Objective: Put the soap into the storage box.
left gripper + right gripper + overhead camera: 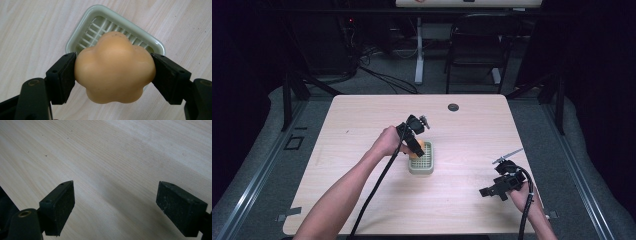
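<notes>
An orange flower-shaped soap (pixel 113 67) is clamped between the pads of my left gripper (pixel 113 75), just above a pale green slatted soap dish (pixel 86 18). From above, the left gripper (pixel 414 145) points down over the dish (pixel 421 167) at the table's middle, with the soap (pixel 417 149) showing orange under it. My right gripper (pixel 494 189) rests near the table's front right, jaws wide apart. Its own view shows the open jaws (pixel 122 202) over bare wood with nothing between them.
The light wooden table (pixel 362 125) has a round cable grommet (pixel 453 107) near its far edge. Behind the table stand a dark chair (pixel 477 50) and a white desk leg (pixel 418 50), with cables on the floor.
</notes>
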Tool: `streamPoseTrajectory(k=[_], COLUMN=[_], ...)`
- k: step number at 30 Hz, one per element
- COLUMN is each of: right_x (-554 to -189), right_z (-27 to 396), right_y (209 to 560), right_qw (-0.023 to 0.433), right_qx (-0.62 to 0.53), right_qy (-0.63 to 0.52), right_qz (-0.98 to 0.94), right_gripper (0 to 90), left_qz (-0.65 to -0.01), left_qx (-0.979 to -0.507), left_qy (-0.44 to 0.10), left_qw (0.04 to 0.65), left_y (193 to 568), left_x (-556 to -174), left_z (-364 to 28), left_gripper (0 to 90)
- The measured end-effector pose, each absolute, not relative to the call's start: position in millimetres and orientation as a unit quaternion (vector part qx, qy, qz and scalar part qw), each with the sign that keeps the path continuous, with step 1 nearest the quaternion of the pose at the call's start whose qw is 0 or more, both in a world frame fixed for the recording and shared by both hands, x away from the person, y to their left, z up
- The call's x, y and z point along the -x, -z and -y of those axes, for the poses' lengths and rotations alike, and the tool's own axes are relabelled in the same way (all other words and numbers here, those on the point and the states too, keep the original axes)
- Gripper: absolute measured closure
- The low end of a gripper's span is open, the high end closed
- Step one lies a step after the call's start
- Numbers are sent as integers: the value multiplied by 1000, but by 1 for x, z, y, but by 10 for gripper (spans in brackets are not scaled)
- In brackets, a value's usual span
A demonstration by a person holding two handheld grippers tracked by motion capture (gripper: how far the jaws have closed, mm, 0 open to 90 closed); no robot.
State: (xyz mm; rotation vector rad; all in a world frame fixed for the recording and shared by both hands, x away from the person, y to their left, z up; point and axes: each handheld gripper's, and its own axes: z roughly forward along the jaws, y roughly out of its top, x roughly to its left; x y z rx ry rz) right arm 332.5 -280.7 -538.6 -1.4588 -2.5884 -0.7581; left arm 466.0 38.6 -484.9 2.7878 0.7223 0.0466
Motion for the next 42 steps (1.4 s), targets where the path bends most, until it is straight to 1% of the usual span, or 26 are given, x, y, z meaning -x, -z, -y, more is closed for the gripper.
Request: streamPoseTrajectory(k=[20, 31, 37, 40, 42], right_x=[-331, -332, -331, -331, -331], right_z=[279, 280, 279, 278, 279], right_y=[539, 538, 539, 540, 540], right_qw=[34, 37, 35, 32, 35], right_qx=[483, 474, 483, 486, 484], right_qy=[252, 240, 252, 252, 252], right_qz=[838, 846, 838, 836, 838], right_gripper=[151, 151, 151, 151, 151], left_qz=[-244, -252, -253, -263, -260], left_qx=[-964, -962, -961, -956, -957], left_qy=[-1, -6, -8, -14, -16], left_qw=[102, 108, 112, 128, 128], left_y=[512, 516, 519, 517, 514], left_x=[-472, -474, -475, -475, -475], left_z=[-17, -15, -12, -13, -14], left_gripper=[249, 247, 242, 225, 200])
